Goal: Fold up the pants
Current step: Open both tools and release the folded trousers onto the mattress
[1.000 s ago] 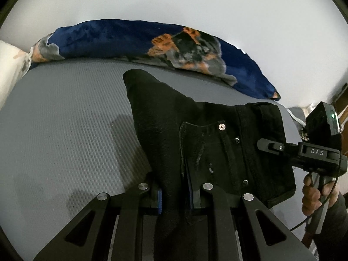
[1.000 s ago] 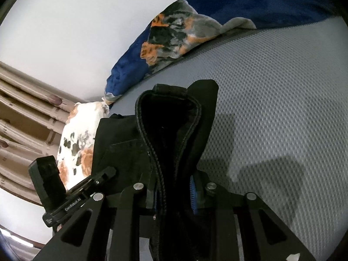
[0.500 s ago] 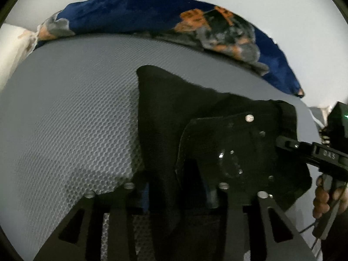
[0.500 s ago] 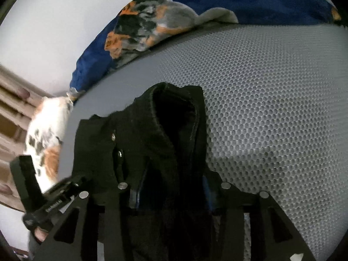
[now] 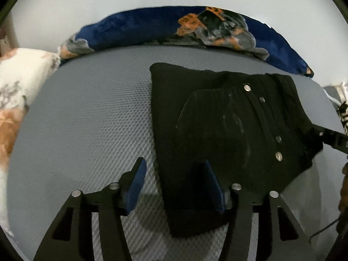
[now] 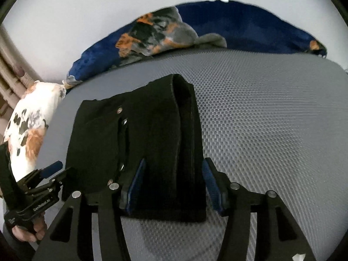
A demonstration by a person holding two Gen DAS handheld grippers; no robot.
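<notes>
Pants (image 5: pixel 228 130) folded on mattress (image 5: pixel 87 119)

Both jaws have just been opening: the left hand-held gripper (image 5: pixel 175 181) and right hand-held gripper (image 6: pixel 174 180) let go of the black pants (image 5: pixel 228 134) — once pinched and raised, now flat on the bed (image 5: pixel 87 119), near edge at 6 o'clock.

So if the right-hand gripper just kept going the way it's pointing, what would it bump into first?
Most likely the folded black pants. They lie on the grey mesh mattress directly ahead of the right gripper, whose jaws, just opened, straddle the near edge. Depth is hard to judge.
</notes>
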